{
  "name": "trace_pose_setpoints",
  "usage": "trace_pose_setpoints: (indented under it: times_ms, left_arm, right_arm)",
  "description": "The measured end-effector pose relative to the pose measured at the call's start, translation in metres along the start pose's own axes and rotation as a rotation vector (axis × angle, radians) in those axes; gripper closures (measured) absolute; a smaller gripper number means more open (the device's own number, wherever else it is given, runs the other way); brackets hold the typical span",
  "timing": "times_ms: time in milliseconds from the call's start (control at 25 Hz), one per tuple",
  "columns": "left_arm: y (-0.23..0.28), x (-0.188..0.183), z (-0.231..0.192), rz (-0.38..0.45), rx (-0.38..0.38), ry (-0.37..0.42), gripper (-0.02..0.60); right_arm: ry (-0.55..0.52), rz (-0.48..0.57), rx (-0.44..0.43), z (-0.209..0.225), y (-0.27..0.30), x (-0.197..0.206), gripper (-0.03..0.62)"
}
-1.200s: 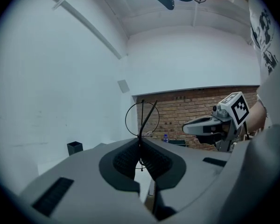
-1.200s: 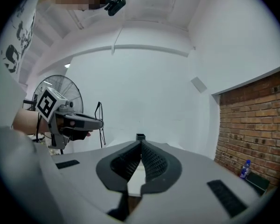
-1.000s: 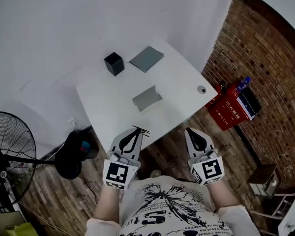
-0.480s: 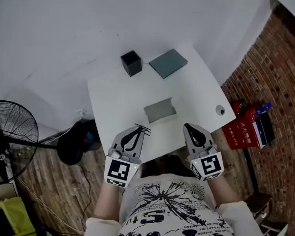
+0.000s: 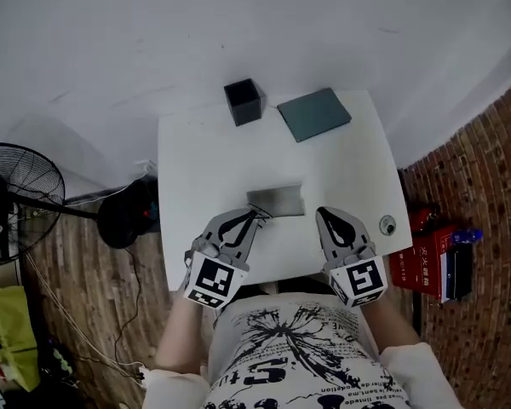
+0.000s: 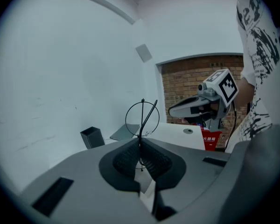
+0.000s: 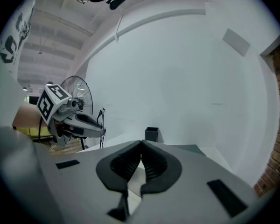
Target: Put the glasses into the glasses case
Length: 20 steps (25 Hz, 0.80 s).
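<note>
surface (image 5: 196, 169) is a white tabletop, and the glasses case (image 5: 277, 201) sits near its front edge, a flat grey thing with its long axis running left to right across it. can't tell from up here whether the lid is up or not.

left claw (image 5: 254, 217) is clenched on the glasses (image 6: 142, 120) - thin wire frame, one round lens ring sticking up above the jaw tips, pinched at what looks like the folded temples. right claw (image 5: 322, 213) has its jaws pressed together with nothing between them.

the relation that matters: the case lies just ahead of the left claw and a little to its right, so close that in the head view the claw tip seems to meet the case's near left corner. the right claw is just beside the case's near right corner, so the case sits between the two of them. the left one carries the glasses, so i'd guess a short push forward and to the right gets them over the case - the frame probably wants to lie along that left-right axis to fit.
</note>
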State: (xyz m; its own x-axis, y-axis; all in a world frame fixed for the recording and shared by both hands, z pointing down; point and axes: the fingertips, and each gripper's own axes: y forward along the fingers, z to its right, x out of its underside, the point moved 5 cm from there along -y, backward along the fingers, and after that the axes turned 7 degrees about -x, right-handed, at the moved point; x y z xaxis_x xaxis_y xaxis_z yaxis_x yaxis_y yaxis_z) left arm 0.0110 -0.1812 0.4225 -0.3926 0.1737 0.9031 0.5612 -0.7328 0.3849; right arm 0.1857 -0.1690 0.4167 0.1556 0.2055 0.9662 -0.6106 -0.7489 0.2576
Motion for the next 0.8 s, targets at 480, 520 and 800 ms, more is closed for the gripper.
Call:
trace_pose_setpoints:
  times_ms: [480, 520, 800]
  left_arm:
    - [0.086, 0.049, 0.010, -0.298, 0.064, 0.141, 0.565]
    - [0.093, 0.051, 0.011, -0.318, 0.078, 0.167, 0.565]
    - [0.134, 0.073, 0.021, -0.461, 0.197, 0.380, 0.565]
  right_arm:
    - [0.065, -0.061, -0.114, 0.055, 0.032, 0.051, 0.579]
    - [0.067, -0.064, -0.119, 0.058, 0.034, 0.055, 0.579]
    - [0.110, -0.093, -0.117, 0.078, 0.043, 0.074, 0.579]
